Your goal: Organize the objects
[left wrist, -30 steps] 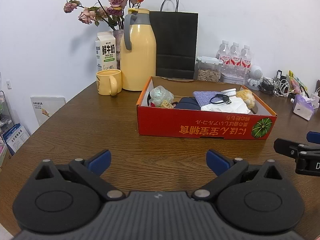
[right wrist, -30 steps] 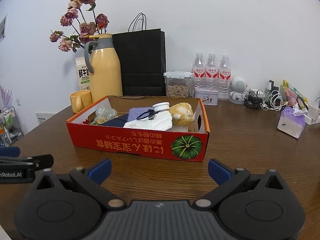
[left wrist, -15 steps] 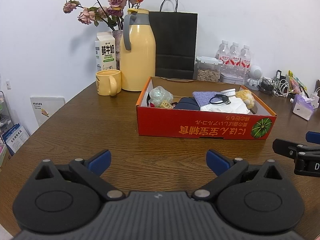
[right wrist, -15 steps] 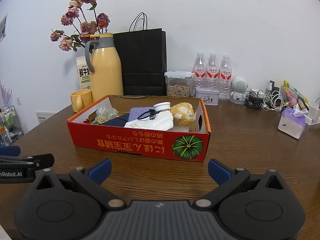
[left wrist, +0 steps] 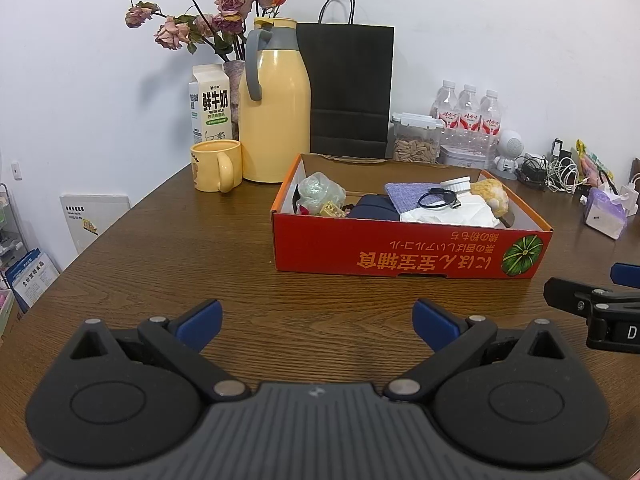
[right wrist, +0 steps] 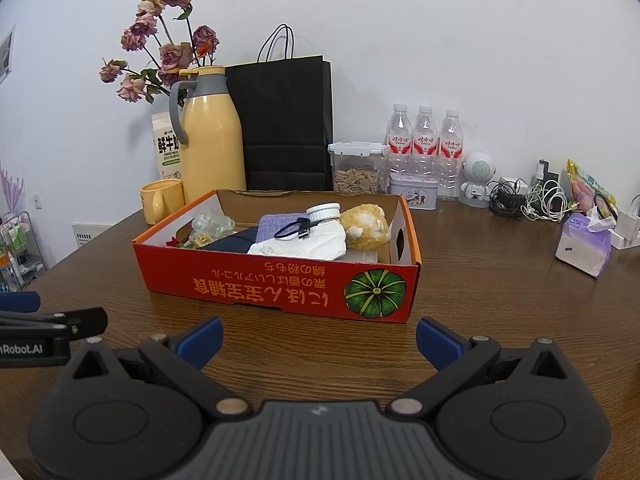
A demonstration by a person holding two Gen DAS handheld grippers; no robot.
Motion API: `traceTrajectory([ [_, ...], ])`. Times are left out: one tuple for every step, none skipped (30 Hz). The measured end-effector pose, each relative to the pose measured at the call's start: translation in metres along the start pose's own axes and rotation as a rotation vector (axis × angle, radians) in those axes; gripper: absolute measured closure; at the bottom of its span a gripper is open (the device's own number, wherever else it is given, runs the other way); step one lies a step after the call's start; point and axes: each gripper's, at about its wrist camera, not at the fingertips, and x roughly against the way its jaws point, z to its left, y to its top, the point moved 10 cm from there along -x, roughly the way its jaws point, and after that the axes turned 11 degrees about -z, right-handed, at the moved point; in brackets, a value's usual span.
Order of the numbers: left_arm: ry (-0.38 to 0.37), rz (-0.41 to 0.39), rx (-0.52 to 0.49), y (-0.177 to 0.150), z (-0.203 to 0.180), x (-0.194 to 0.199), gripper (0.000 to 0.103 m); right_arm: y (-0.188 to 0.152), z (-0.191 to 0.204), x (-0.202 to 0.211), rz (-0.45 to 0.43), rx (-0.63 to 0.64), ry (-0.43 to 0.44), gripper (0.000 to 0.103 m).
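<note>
A red cardboard box [left wrist: 400, 254] [right wrist: 280, 280] stands on the brown wooden table [left wrist: 180, 264]. In it lie a yellow plush toy [right wrist: 366, 226], a white cloth [right wrist: 308, 242], a black cable [right wrist: 294, 230], a white cap [right wrist: 323, 212], a purple cloth [left wrist: 408, 194], a dark blue item [left wrist: 372, 208] and a greenish plastic bag [left wrist: 320, 192]. My left gripper [left wrist: 316, 322] is open and empty, in front of the box. My right gripper [right wrist: 318, 338] is open and empty, close to the box's front wall. Each gripper's tip shows at the edge of the other's view.
At the back stand a yellow mug [left wrist: 216, 164], a yellow thermos [left wrist: 276, 108], a milk carton [left wrist: 210, 104], dried roses, a black paper bag [left wrist: 350, 88], a seed container [right wrist: 356, 168], three water bottles [right wrist: 424, 140], a tin, a small white robot toy, cables and a tissue pack [right wrist: 584, 244].
Both views have shifted very slightly; the box sits almost where it was. Both grippers stay open and empty.
</note>
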Motion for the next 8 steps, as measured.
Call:
traceTrajectory([
  [0.001,0.000,-0.002,0.0000,-0.0003,0.0001,0.000,0.0002,-0.0002,0.0001,0.000,0.000,0.001,0.000],
  [0.000,-0.001,-0.004,0.0000,-0.0006,0.0003,0.000,0.0002,-0.0003,0.0001,0.000,0.000,0.000,0.000],
  [-0.003,-0.002,-0.004,0.0000,-0.0008,0.0006,0.000,-0.0002,-0.0002,-0.0004,0.001,0.000,0.000,0.000],
  [-0.005,-0.002,-0.004,0.0001,-0.0009,0.0008,0.000,-0.0002,-0.0003,-0.0005,0.001,0.000,0.001,0.000],
  [-0.003,-0.001,-0.003,0.0001,-0.0008,0.0010,0.000,-0.0002,-0.0002,-0.0005,0.001,0.000,0.001,0.000],
  [0.000,-0.001,-0.003,0.0002,-0.0005,0.0010,0.000,-0.0002,-0.0001,-0.0005,0.001,0.000,0.001,0.000],
  [0.003,0.001,-0.001,0.0000,-0.0001,0.0010,0.000,-0.0003,0.0001,-0.0005,0.001,0.001,0.001,0.000],
  [0.005,0.002,0.000,-0.0001,0.0004,0.0009,0.000,-0.0001,0.0000,-0.0005,0.001,0.000,0.001,0.000],
])
